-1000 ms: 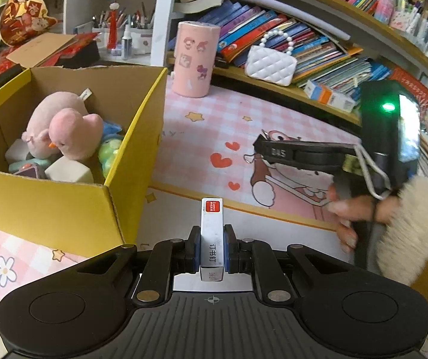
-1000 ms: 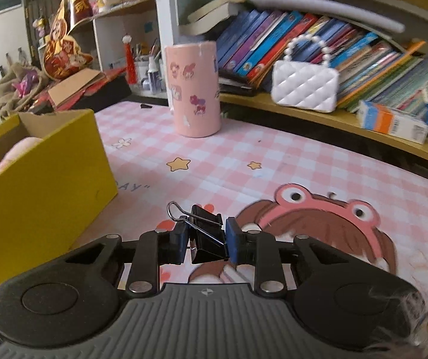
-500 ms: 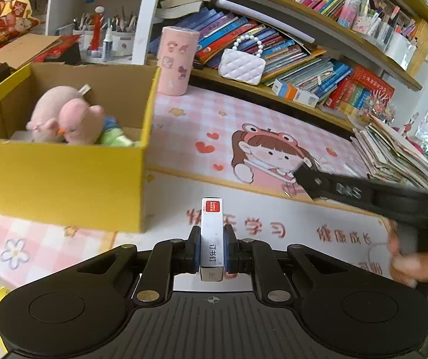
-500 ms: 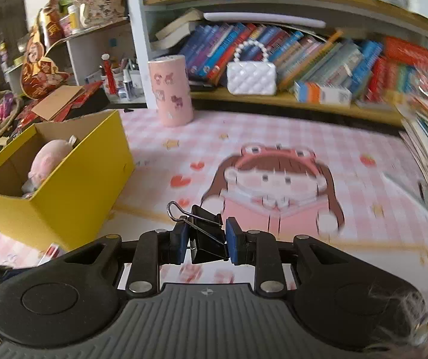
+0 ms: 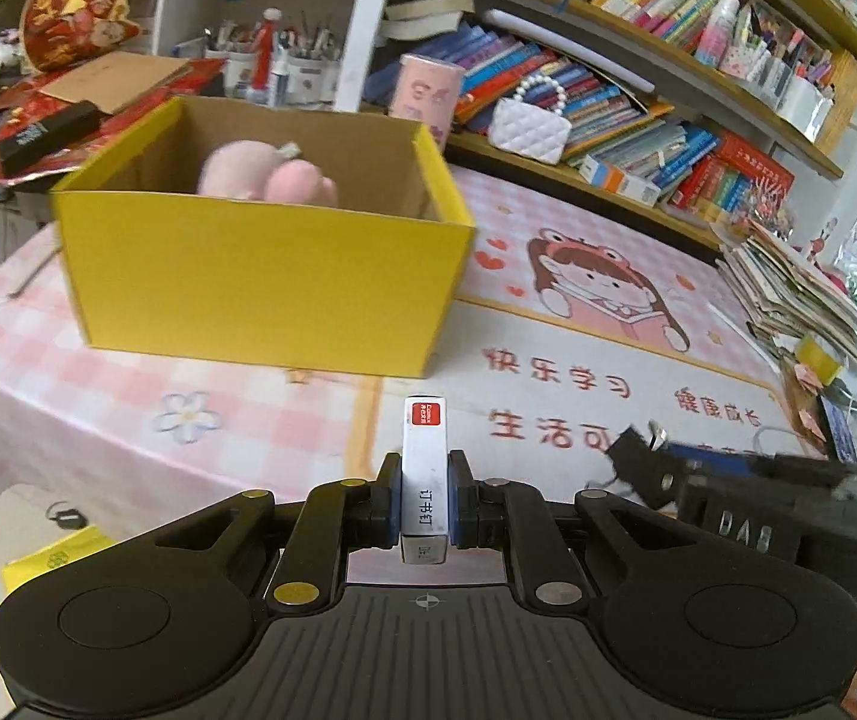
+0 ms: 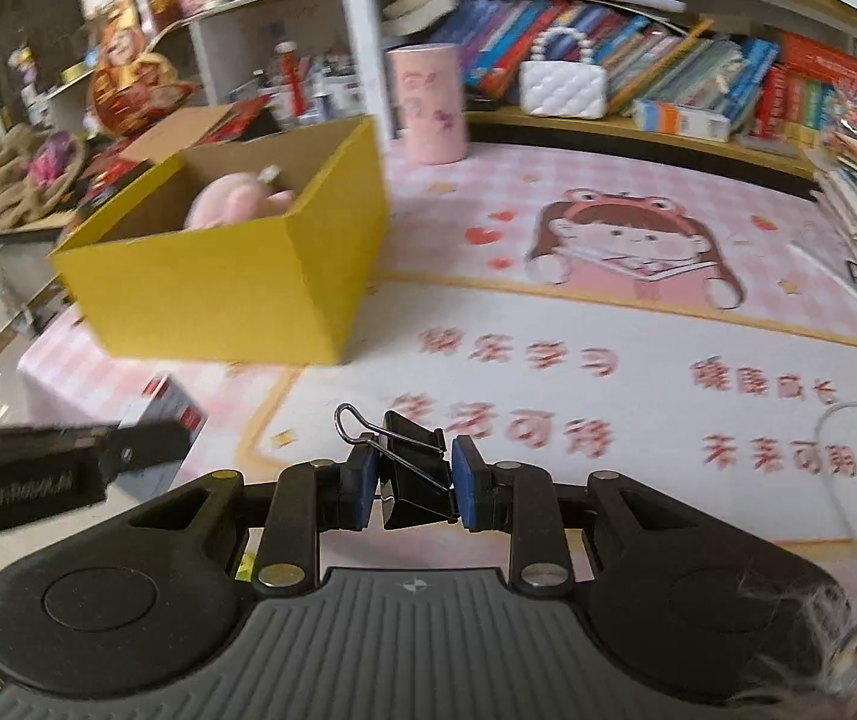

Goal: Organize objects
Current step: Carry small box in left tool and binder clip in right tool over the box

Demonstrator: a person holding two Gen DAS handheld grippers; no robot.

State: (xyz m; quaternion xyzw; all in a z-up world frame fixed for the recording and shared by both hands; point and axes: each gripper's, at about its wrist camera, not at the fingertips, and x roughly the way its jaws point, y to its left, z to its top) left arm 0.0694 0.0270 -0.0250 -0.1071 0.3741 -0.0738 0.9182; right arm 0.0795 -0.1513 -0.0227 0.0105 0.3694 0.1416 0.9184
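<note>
One staple box (image 5: 424, 474), one binder clip (image 6: 415, 468), one yellow box (image 5: 260, 276)

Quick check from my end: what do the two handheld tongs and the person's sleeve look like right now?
Both tongs, left and right, are matte black with ribbed grey-black bodies, round side discs, brass-coloured pivot pins and blue pads. The right one's side carries raised letters; the left one's side carries white print. A fluffy cream cuff shows at the right wrist.

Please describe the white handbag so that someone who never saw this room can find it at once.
Look at the long lower bookshelf behind the pink mat. The handbag stands on that shelf in front of leaning books, to the right of the pink cylinder. It is the only quilted white thing there, with a handle of white pearl beads.
</note>
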